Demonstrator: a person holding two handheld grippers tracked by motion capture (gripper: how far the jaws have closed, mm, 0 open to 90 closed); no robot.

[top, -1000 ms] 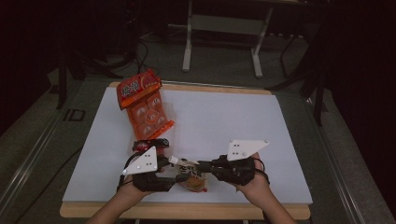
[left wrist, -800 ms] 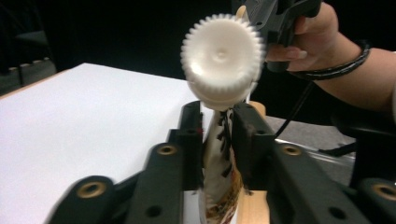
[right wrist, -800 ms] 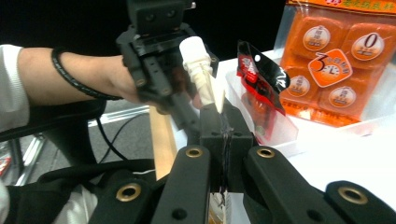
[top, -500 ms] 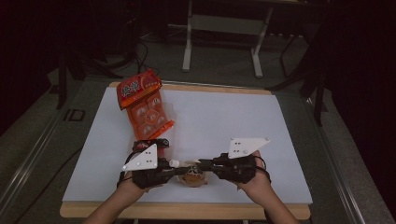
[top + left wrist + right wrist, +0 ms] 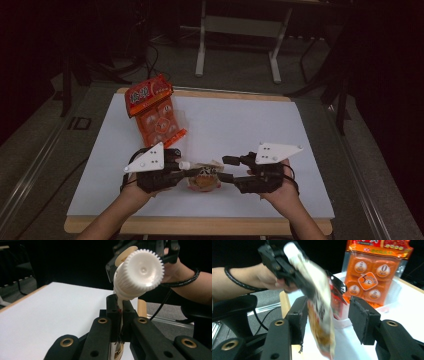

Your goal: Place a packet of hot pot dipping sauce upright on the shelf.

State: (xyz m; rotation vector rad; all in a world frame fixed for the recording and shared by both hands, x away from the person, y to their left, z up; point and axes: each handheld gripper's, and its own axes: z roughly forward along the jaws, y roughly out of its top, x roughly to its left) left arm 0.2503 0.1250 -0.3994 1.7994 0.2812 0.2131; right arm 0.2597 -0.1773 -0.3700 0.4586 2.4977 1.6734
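The room is dark, with metal stand legs on the floor behind a white surface (image 5: 240, 125) that has a wooden rim. Near the far left corner of the surface a big orange snack pack (image 5: 154, 114) lies flat, out of the way of the work. It holds rows of little round cups under clear plastic.

Close to the near edge, a bit left of the middle, the left tongs (image 5: 181, 169) are pressed together on a small spouted pouch (image 5: 204, 176). They pinch it just below its white ribbed cap (image 5: 141, 271), at the thin neck. That looks like a good place to grab, because the neck is stiff and the bag below is soft. The cap sticks up past the jaws and tilts toward the camera on that gripper.

The pouch hangs between the two hands, a little above the surface. Its lower part is orange and looks floppy.

To the right, the right tongs (image 5: 227, 167) have just been opening. Their jaws now stand spread, with the pouch's body between them, and the right pad (image 5: 362, 320) is well clear of it. It seems the right hand is letting go so the left hand can hold the pouch alone.
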